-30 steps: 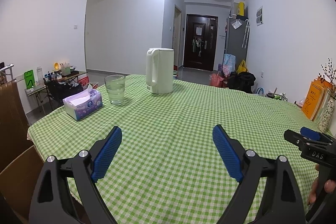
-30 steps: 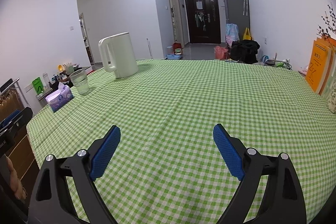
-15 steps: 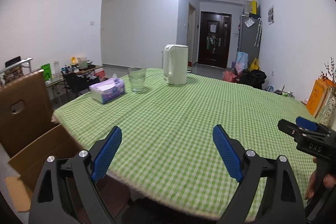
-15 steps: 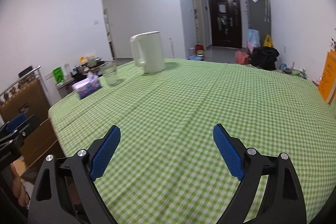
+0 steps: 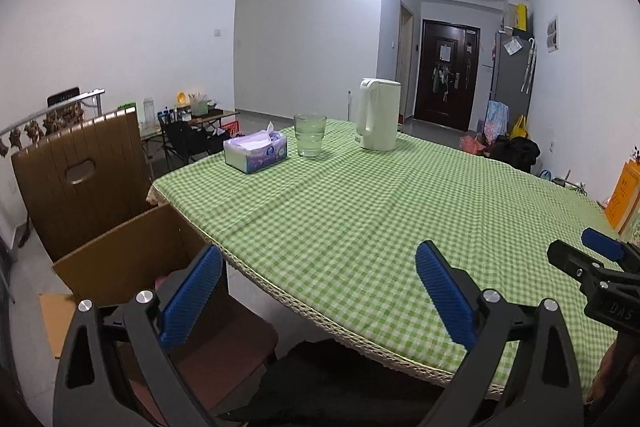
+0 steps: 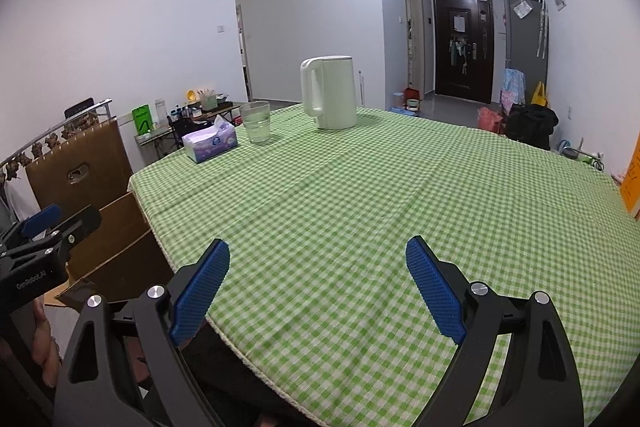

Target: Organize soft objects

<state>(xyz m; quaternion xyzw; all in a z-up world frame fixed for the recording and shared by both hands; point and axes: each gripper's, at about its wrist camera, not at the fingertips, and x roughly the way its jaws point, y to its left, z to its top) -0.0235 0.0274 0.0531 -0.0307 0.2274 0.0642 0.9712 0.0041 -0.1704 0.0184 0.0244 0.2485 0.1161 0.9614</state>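
My left gripper (image 5: 316, 267) is open and empty, held at the near left edge of the table (image 5: 360, 211), which has a green checked cloth. Below its left finger an open cardboard box (image 5: 120, 255) sits on a chair seat, and a bit of something pink (image 5: 161, 281) shows inside. My right gripper (image 6: 318, 259) is also open and empty, over the cloth near the front edge. Each gripper shows in the other's view: the right gripper (image 5: 584, 255) at the far right, the left gripper (image 6: 60, 223) at the far left. No loose soft object lies on the cloth.
A purple tissue box (image 5: 256, 151), a glass of water (image 5: 310, 135) and a white kettle (image 5: 378, 119) stand at the far left of the table. A brown chair back (image 5: 76, 179) rises behind the cardboard box. Orange books (image 5: 624, 195) lean at the right edge.
Both grippers have drawn back toward the near edge and swung left. The table's edge, the chair and the cardboard box have come into view. Both stay open.
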